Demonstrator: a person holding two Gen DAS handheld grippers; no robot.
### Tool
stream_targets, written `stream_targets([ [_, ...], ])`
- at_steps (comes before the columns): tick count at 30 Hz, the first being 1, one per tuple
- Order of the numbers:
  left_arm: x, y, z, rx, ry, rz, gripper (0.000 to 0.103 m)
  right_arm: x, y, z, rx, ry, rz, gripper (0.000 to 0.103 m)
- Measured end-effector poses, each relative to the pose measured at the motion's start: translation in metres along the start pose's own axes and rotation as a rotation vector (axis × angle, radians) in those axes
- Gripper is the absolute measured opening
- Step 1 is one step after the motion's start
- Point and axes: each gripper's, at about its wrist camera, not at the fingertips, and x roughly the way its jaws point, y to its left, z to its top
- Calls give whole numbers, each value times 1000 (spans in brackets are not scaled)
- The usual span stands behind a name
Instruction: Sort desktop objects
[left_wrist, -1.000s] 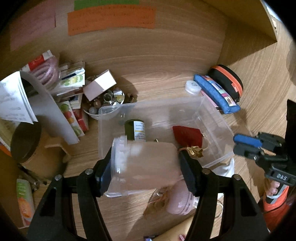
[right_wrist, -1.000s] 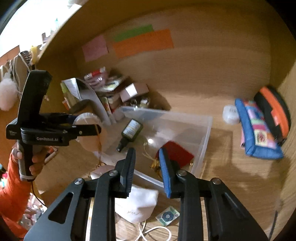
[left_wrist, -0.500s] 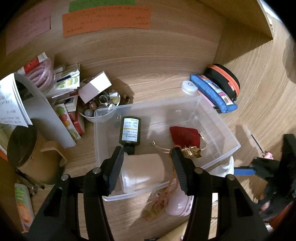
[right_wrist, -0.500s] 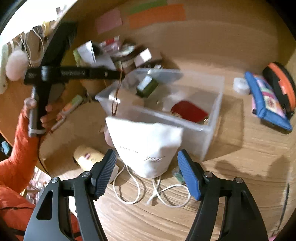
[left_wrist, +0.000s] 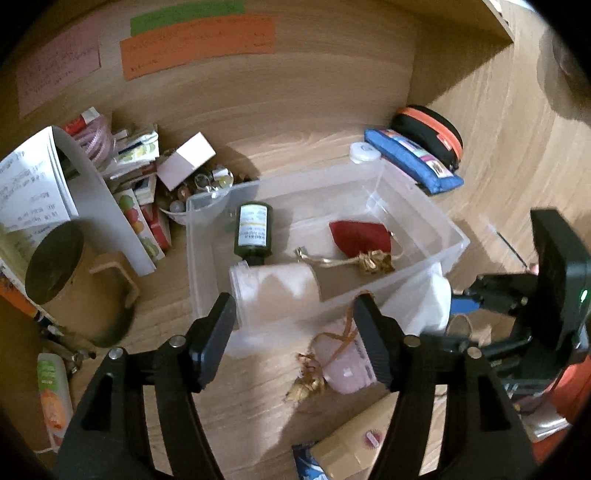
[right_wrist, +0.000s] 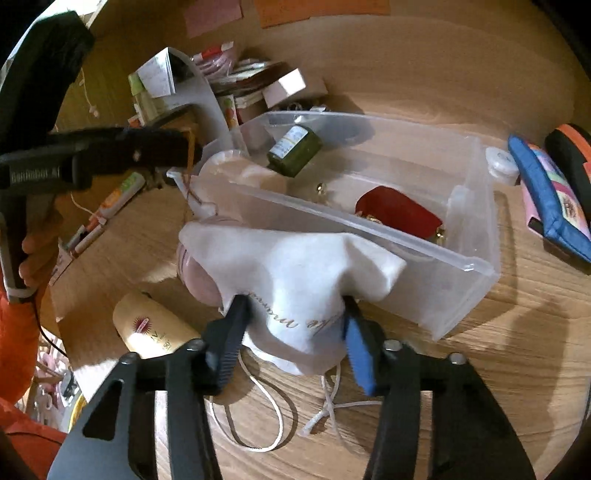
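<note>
Nearest to us, our right tongs (right_wrist: 293, 325) pinch a white cloth pouch (right_wrist: 295, 273), one finger at each side of its lower part. The pouch is soft and creased, with script lettering across its front, and its white drawstring (right_wrist: 280, 417) trails in loops on the wooden table (right_wrist: 498, 362) at 6 o'clock. Its upper edge leans against the near wall of the clear plastic bin (right_wrist: 461, 258), outside it. Just at 9 o'clock of the pouch a pink pouch (right_wrist: 195, 273) peeks out, and a cream tube (right_wrist: 151, 328) lies at 8 o'clock.

Our left tongs (left_wrist: 295, 325) are spread apart and hold nothing, hanging over the near rim of the clear plastic bin (left_wrist: 417, 273). Below them on the table lies the pink pouch (left_wrist: 347, 365) with a gold cord.

Inside the bin, nearest to us, a translucent cup (left_wrist: 275, 288) lies on its side. Beyond it, at 11 o'clock, lies a dark green bottle (left_wrist: 253, 230) with a pale label, and at 1 o'clock a red pouch (left_wrist: 360, 236) with a gold tassel (left_wrist: 375, 260).

Farther off, at 2 o'clock, a blue pencil case (left_wrist: 413, 164) leans on a black and orange case (left_wrist: 430, 129), with a white round lid (left_wrist: 364, 152) just beside them. At 10 o'clock sits a clutter of boxes and papers.
</note>
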Motion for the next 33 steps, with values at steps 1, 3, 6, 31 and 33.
stream_targets([
  [1, 0, -1, -3, 3, 3, 5, 66, -3, -1, 0, 8, -10, 2, 34],
  [3, 1, -1, -7, 5, 9, 2, 66, -7, -3, 3, 28, -21, 18, 21],
  [6, 0, -1, -14, 5, 13, 4, 67, -17, -4, 6, 37, -53, 2, 16],
  [31, 9, -21, -47, 9, 48, -106, 79, -79, 7, 29, -78, -107, -134, 50],
  [33, 9, -21, -49, 8, 41, -96, 82, -73, 8, 18, -88, -103, -158, 77],
])
